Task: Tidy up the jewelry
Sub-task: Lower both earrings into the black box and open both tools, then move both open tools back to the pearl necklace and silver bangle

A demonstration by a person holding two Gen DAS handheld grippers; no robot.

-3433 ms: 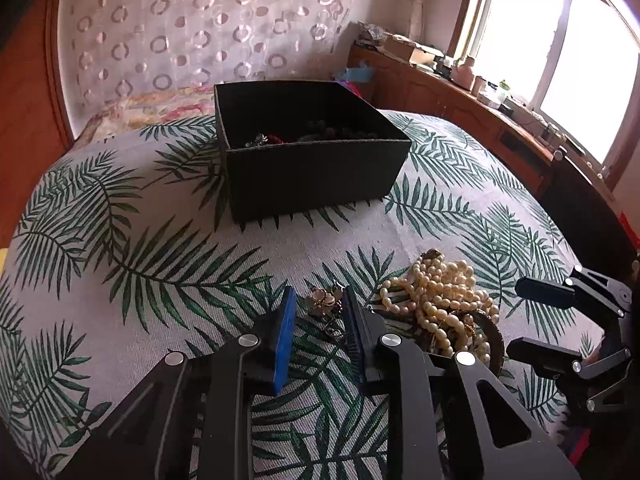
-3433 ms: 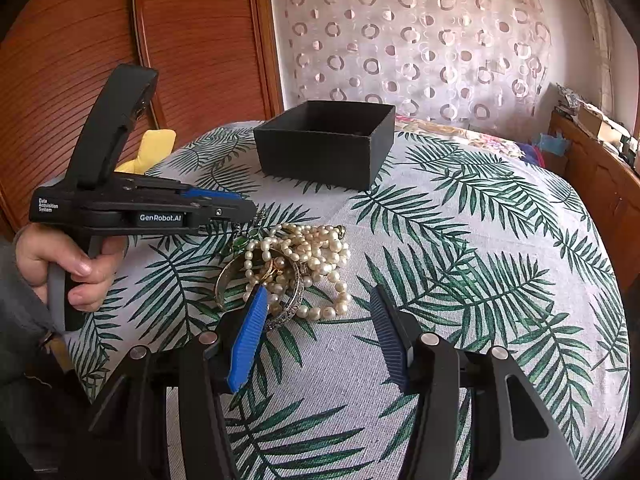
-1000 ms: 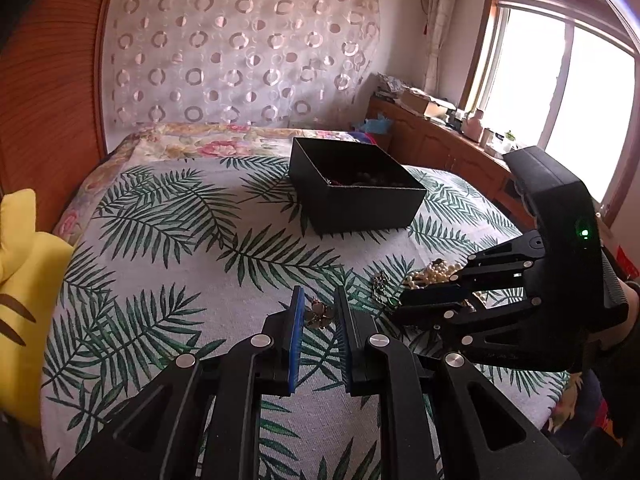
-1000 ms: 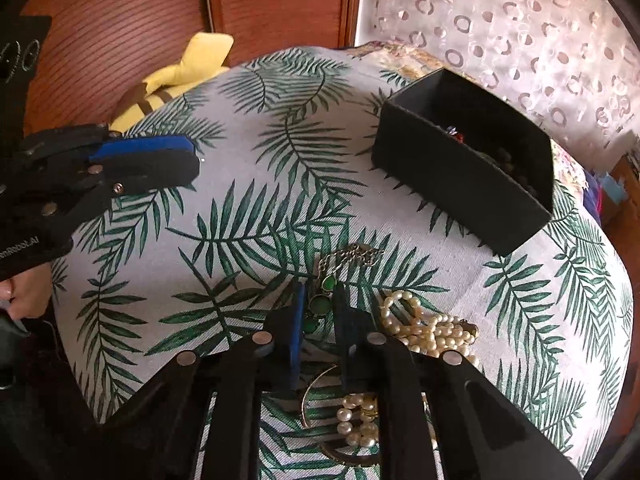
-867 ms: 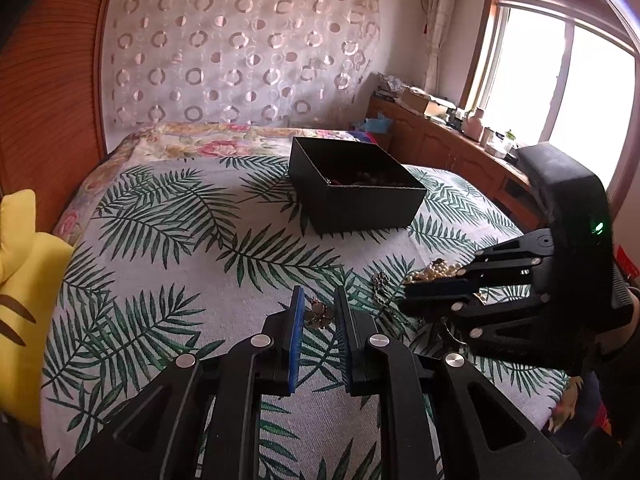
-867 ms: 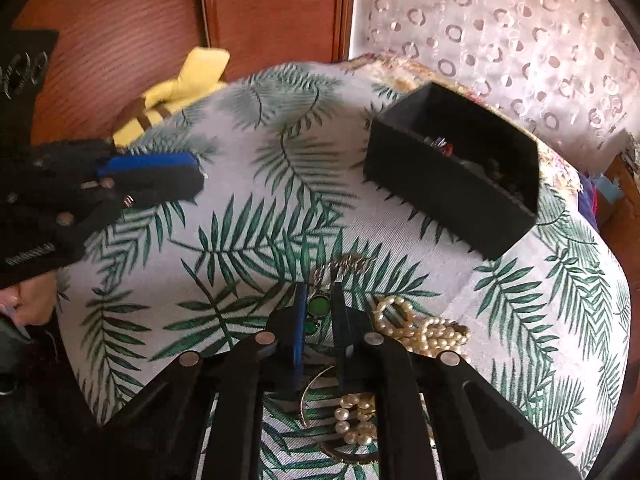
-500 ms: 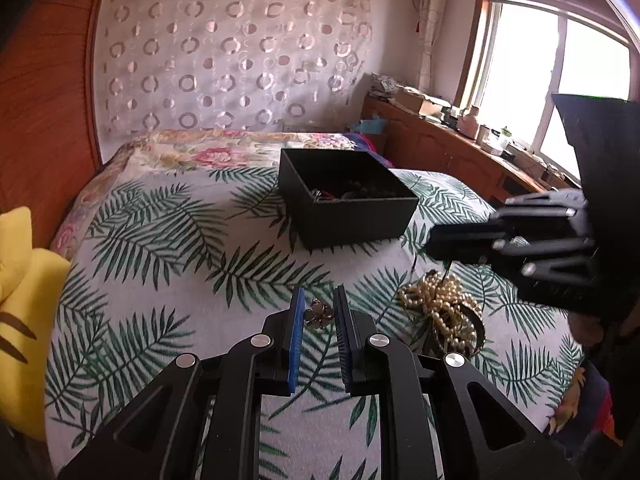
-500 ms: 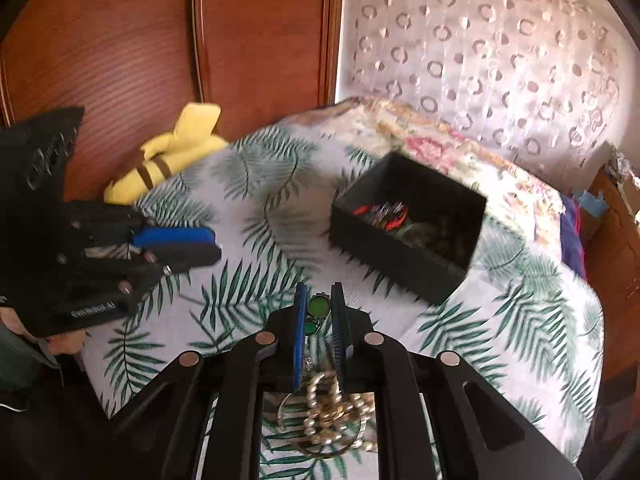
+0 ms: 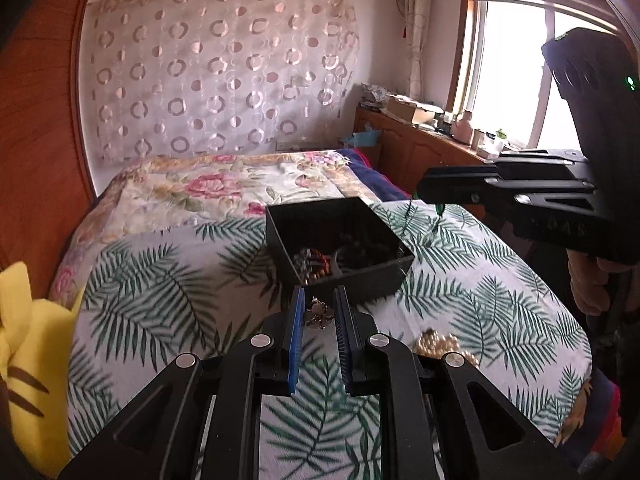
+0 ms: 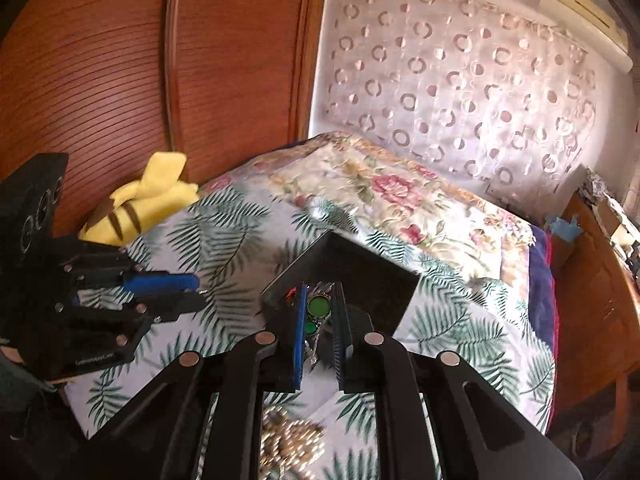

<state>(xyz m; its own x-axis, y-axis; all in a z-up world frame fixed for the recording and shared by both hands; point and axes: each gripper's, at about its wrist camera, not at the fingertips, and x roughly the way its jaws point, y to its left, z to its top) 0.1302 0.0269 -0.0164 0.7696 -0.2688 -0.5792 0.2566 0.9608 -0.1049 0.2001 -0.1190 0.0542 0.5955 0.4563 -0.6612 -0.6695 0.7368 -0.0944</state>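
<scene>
A black open box (image 9: 340, 246) with several pieces of jewelry inside stands on the palm-leaf bedspread. My left gripper (image 9: 319, 312) is shut on a small flower-shaped metal ornament (image 9: 318, 315), held just in front of the box's near wall. My right gripper (image 10: 320, 312) is shut on a green-stone necklace (image 10: 319, 307) that hangs down between its pads, above the box (image 10: 344, 276). A heap of pearl beads (image 9: 440, 346) lies on the bedspread at the lower right; the same beads (image 10: 288, 440) show blurred below the right gripper.
A yellow plush toy (image 9: 28, 360) lies at the bed's left edge by the wooden headboard (image 10: 120, 80). A floral quilt (image 9: 224, 188) covers the far end of the bed. A wooden cabinet (image 9: 420, 152) with clutter runs under the window on the right.
Both grippers have risen and moved toward the box, each with its piece. The green necklace has been lifted off the bedspread, and the pearl heap now lies behind and below.
</scene>
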